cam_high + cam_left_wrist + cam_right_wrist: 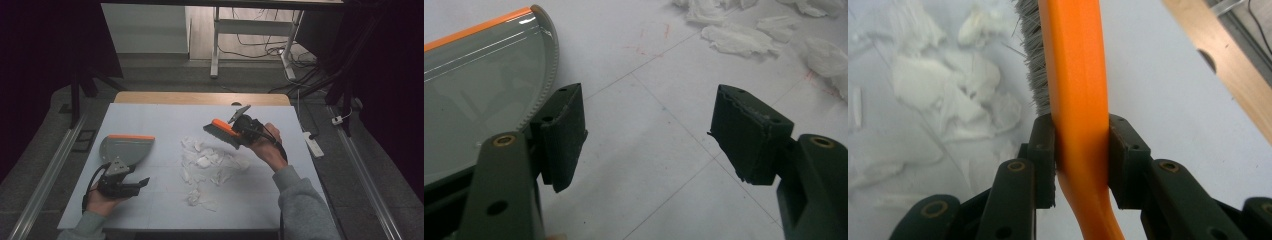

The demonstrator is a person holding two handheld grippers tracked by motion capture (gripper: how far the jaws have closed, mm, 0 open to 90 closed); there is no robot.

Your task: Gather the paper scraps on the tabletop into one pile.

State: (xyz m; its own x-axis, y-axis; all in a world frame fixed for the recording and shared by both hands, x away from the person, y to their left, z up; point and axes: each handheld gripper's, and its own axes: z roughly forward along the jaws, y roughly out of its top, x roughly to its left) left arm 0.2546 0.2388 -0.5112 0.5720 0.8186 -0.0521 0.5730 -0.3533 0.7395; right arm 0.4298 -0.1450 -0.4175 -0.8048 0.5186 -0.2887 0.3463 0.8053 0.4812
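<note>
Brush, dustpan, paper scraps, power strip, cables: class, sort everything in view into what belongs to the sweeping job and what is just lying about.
Belongs to the job:
brush, clamped in the right gripper
dustpan, beside the open left gripper
paper scraps scattered on the white board

Just lying about:
power strip on the floor
cables under the far desk

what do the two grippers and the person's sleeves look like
Both grippers are black. The left gripper carries a grey three-cornered plate and trails a black cable; its jaws are dark blocks with worn pads on arms with brass-ringed holes. The right gripper has a similar plate and cable. Both sleeves are grey.
</note>
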